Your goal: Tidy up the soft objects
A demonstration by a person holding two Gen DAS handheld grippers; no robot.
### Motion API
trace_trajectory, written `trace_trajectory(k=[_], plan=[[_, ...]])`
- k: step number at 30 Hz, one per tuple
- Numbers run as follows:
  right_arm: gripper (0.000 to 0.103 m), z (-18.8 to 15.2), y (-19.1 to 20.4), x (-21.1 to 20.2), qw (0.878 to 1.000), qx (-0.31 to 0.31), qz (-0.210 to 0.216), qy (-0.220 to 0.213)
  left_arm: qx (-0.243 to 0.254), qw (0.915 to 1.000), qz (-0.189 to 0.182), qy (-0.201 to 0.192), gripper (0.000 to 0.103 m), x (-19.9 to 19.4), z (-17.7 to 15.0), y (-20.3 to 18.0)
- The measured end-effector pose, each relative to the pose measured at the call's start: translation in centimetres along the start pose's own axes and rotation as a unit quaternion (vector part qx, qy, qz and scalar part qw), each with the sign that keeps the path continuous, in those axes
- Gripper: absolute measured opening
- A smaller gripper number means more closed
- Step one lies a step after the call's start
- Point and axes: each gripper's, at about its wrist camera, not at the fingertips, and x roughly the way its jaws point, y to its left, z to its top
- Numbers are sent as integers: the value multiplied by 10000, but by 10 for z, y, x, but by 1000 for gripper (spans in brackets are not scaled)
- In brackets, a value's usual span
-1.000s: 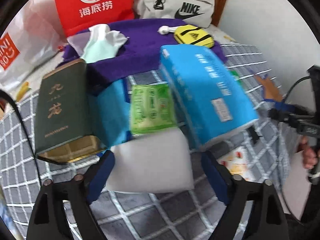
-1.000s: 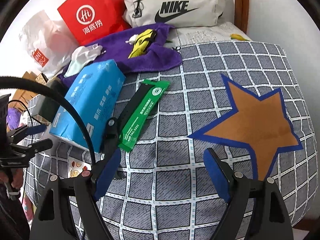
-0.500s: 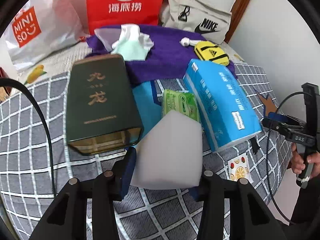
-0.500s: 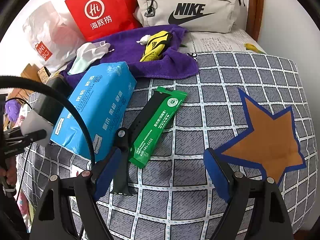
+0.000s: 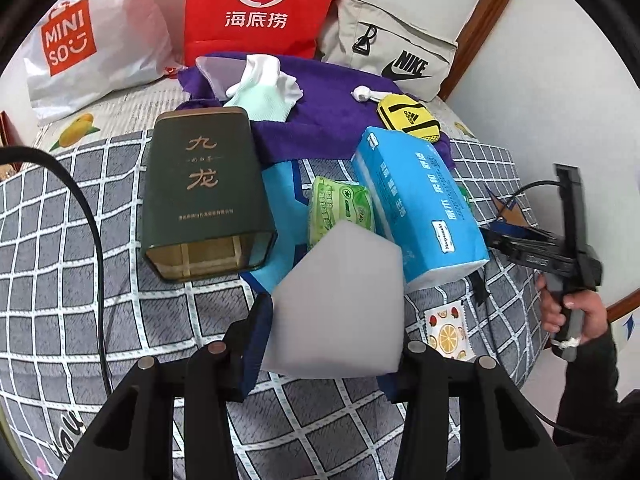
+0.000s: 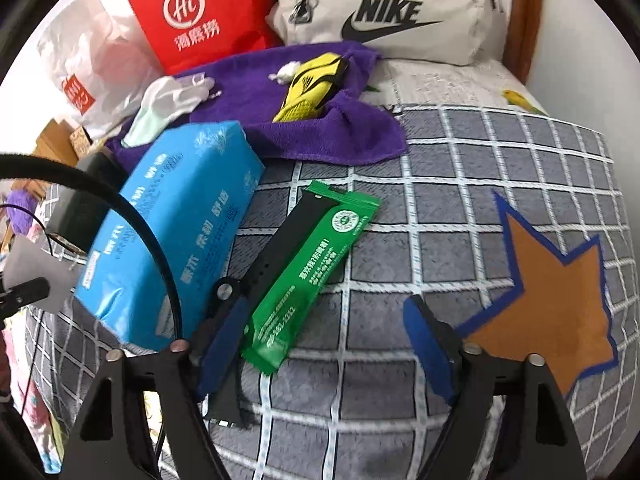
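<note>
White sponge block clamped between left tongs, held up off the bed, corner pointing up. Landmark = blue tissue pack.

Left wrist view, left to right: MINISO bag far left behind the pack. Dark green tin lying on its side, well left of the pack, open gold end toward camera. Red Hi bag behind, upright. Purple towel behind the pack, touching its far end; white glove and yellow adidas pouch lie on the towel. Green wipes packet just left of the pack, touching it, partly hidden by the sponge. Sponge is in front-left of the pack, covering its near-left corner. Nike bag behind-right. Fruit sticker card in front-right of the pack.

Right wrist view: right tongs spread apart, nothing between pads, hovering over the bed. Black strap just right of the pack, green sachet overlapping the strap on its right. Left pad of the tongs is over the strap's near end. Orange star patch well right of the pack.
</note>
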Motion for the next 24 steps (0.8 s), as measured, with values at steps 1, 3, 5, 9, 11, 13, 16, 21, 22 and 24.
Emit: trace_trajectory(k=[1,3,5,9,11,13,16,21,22,24], plan=[[64,1,1,5,10000,-41,11,19,-26,10000,-23,5,43,-1,-1,0],[44,3,3,12,9999,-124,-19,-28,-91,9999,-55,3,43,-3,-2,1],[24,2,6,11,9992,-299,-176,-192,-142,9999,-88,7,43,-5,-3,2],[6,1,-1,3,9991,-348,136,-216,-176,9998,-87,6,43,-7,-4,3],[5,0,-7,-3,9991,-365,32,-231,-186,9998,-80,22,43,-6,-5,3],[3,-2,-19,-10,9991,-291,-172,-252,-182,9998,-73,47,43,-5,-6,4],[3,-3,-36,-16,9996,-158,-198,-132,-201,9997,-79,80,43,-3,-8,6],[42,-5,-48,-13,9994,90,-308,92,-201,9997,-96,106,45,-1,-9,6],[55,-6,-48,-14,9997,132,-204,62,-197,9997,-91,113,45,-1,-9,5],[78,-6,-43,-20,9998,137,5,-111,-176,9997,-98,122,45,-2,-9,4]])
